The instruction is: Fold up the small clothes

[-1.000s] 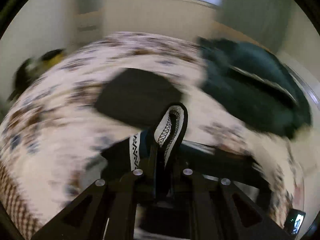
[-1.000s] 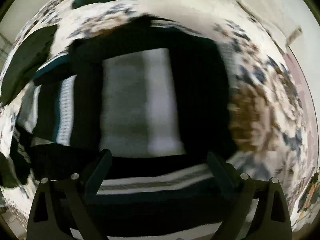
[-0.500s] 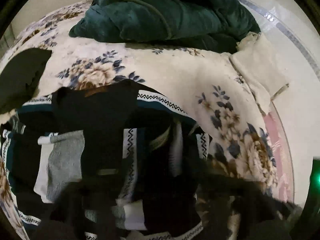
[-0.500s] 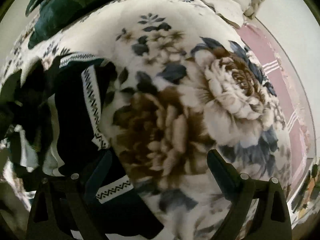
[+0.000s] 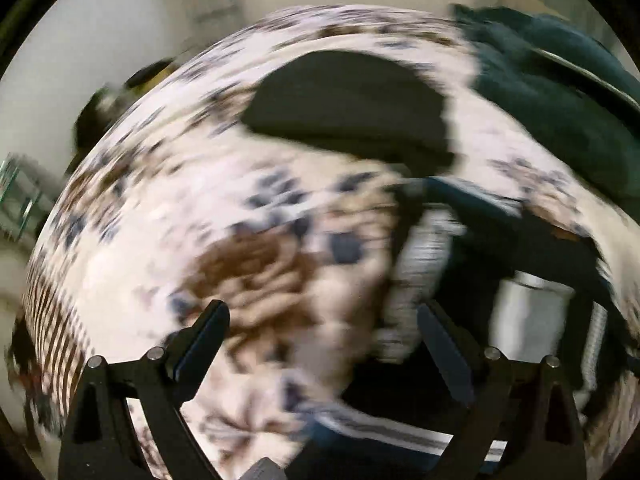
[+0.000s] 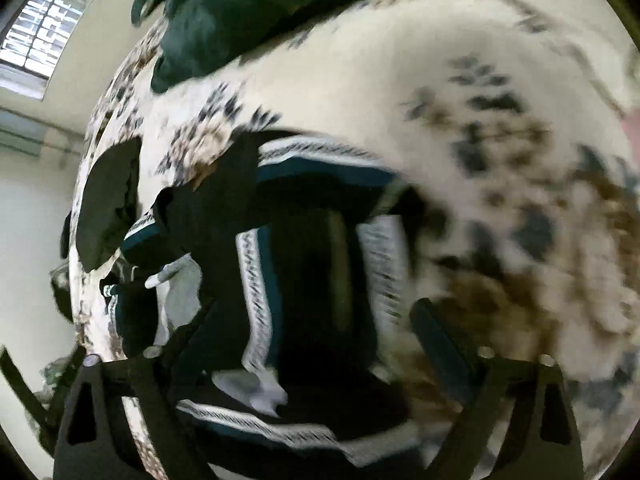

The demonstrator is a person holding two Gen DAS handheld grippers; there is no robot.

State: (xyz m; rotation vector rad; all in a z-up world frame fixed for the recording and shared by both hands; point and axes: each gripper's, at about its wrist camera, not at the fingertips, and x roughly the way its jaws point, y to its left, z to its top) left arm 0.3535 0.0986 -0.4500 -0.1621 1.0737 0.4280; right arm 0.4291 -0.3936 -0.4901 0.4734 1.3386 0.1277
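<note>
Dark zigzag-trimmed knit garment [image 6: 304, 248] on floral bedspread [image 6: 460, 92]: soft, light, limp; grasp at a trimmed edge. Left gripper [image 5: 320, 336] and right gripper [image 6: 316, 328] both spread, empty.

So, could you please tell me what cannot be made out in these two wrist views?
- Left wrist view: motion blur smears the floral bedspread and the dark zigzag-trimmed garment; its folds are unreadable.
- Left wrist view: the black folded cloth is blurred; type unclear.
- Right wrist view: the garment's near edge is cut off behind the right gripper.
- Right wrist view: the dark green blanket runs past the top edge.
</note>
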